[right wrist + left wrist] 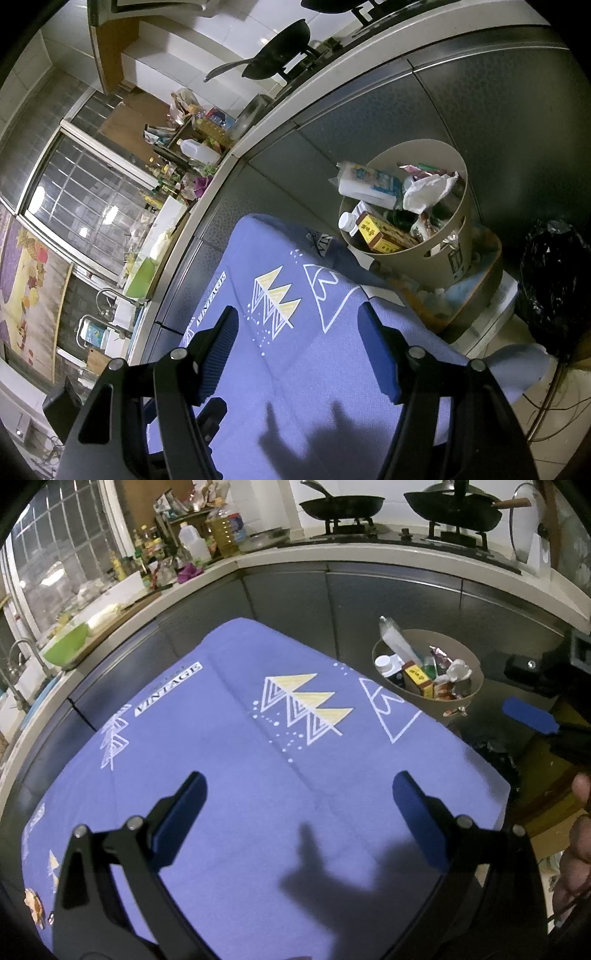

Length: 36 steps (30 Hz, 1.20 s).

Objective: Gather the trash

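A beige round bin (463, 698) stands just past the table's far right corner, filled with trash: a white bottle, a yellow and red box (419, 679), crumpled paper and wrappers. It also shows in the right wrist view (417, 258), with the box (384, 236) and white paper (428, 192) on top. My left gripper (299, 794) is open and empty above the purple tablecloth (236, 738). My right gripper (299, 332) is open and empty over the same cloth (295, 369), short of the bin. One right finger (528, 714) shows at the left view's right edge.
A small brown scrap (33, 908) lies at the cloth's near left edge. A black rubbish bag (554, 280) sits on the floor right of the bin. The kitchen counter (258, 554) with bottles, a green bowl (68, 646) and woks curves behind the table.
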### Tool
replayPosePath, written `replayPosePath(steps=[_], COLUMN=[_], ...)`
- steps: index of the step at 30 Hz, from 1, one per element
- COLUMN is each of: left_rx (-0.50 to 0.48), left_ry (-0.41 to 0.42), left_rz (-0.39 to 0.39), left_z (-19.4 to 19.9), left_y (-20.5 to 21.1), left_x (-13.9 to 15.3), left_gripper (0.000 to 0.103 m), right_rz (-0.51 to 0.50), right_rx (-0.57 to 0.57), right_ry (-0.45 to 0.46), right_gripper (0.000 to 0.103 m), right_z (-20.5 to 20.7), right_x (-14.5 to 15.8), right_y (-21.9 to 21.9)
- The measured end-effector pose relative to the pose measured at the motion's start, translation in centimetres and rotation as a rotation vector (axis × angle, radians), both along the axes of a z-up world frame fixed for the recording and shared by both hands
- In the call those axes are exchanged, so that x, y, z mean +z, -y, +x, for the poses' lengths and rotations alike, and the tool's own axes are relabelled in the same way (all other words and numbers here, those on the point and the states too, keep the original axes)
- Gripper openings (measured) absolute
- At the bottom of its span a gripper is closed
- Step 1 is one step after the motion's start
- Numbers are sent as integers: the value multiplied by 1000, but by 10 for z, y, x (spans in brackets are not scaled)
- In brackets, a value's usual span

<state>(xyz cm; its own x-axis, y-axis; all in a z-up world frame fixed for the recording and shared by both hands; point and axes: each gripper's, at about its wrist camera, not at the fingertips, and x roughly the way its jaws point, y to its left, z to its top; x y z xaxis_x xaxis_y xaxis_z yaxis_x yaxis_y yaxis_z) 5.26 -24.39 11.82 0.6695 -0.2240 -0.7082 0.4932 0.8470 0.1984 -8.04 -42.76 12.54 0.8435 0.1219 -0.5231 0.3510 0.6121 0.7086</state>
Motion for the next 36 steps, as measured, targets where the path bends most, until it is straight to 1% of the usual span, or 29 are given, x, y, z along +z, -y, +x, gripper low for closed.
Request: replayPosePath(steps=[6,15,20,24,30,36], left_rx=[-20,7,8,3,-6,-39], left_ry=[4,-14,3,21,19,18], left_rz=[-5,25,33,36,26,27], left_z=[-4,1,-2,-5,-5,-9], left_y=[1,2,2,3,3,9], left_x=[2,3,6,10,12,8], left_gripper=[97,97,97,97,97,97], right_rz=[1,1,-1,-2,-1,2], right_rx=[2,1,0,1,0,-5], right_ry=[-1,0,-1,0,0,1], right_gripper=[63,63,63,63,63,63], right_z=[0,0,0,0,-1,-2], right_x=[0,1,0,0,0,2], right_y=[0,1,0,-2,-2,-1])
